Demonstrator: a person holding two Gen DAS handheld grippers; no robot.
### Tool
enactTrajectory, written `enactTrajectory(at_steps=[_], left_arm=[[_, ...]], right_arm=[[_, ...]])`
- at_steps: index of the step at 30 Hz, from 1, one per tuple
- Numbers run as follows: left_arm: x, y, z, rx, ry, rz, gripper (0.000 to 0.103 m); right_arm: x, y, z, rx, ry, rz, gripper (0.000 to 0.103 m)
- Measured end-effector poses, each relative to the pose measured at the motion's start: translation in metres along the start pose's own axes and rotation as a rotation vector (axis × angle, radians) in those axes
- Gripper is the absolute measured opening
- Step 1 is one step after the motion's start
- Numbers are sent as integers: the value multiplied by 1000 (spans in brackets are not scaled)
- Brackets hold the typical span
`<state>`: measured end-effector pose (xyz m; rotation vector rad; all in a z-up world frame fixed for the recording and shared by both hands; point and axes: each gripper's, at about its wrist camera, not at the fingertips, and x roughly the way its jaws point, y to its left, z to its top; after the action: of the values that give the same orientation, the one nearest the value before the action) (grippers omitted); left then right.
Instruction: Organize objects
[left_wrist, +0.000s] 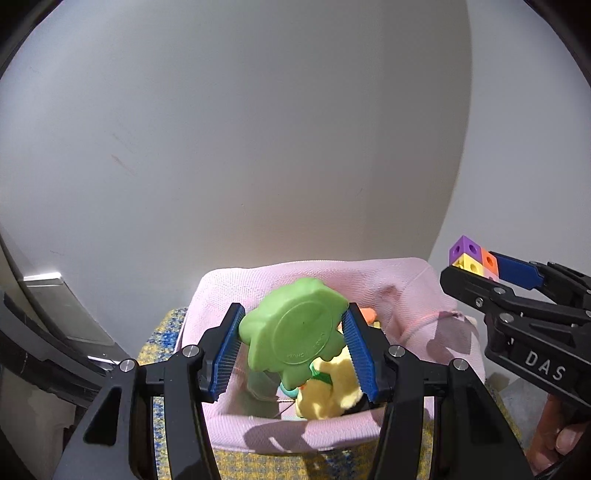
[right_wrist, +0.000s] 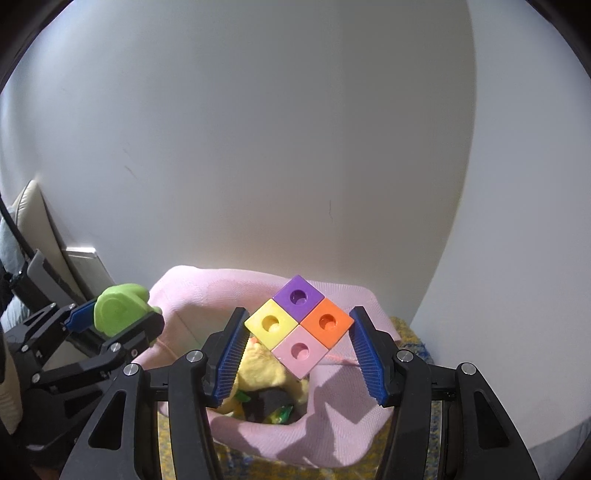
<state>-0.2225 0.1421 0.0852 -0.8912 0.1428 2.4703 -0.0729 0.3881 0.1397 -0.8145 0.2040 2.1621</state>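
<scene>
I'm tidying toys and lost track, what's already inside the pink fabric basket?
Inside the pink fabric basket: a yellow plush toy, a dark block and something green. The rest is hidden under the held block cluster and green toy.

Pink fabric basket (right_wrist: 343, 435) on yellow-blue rug (left_wrist: 162, 332).

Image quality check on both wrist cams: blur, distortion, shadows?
Left wrist view: strong fisheye curvature with dark vignette corners; the green toy is sharp, and hard shadows of the fingers fall on the pink fabric bin. Right wrist view: same barrel distortion; the four-colour block is crisp without glare, a sharp shadow crosses the bin's front rim, and no motion blur is evident.
</scene>
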Motion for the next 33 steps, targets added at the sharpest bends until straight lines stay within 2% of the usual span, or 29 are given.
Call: enactTrajectory(at_steps=[4,5,6,7,8,9,20,24,33], left_arm=[[11,3,2,-33,31,-19,56],[11,4,2,-38,32,-20,68],[11,5,1,-49,29,-20,87],[10,5,1,-56,23,-19,94],[7,6,1,-67,8,-15,97],[5,7,0,-71,0,-15,97],[-6,14,-7,-76,27,6,97],[-21,20,-15,-85,24,19,98],[-66,37,-46,-126,73,36,99]], right_arm=[[12,-9,2,25,28,22,57],[14,-13,1,33,33,32,58],[19,-17,2,41,34,35,63],[20,-20,2,49,33,37,67],[20,-24,2,58,32,39,75],[20,-26,1,66,30,40,80],[8,-29,-14,69,40,5,85],[-6,-13,-19,35,35,-15,86],[-48,19,-37,-20,41,-52,90]])
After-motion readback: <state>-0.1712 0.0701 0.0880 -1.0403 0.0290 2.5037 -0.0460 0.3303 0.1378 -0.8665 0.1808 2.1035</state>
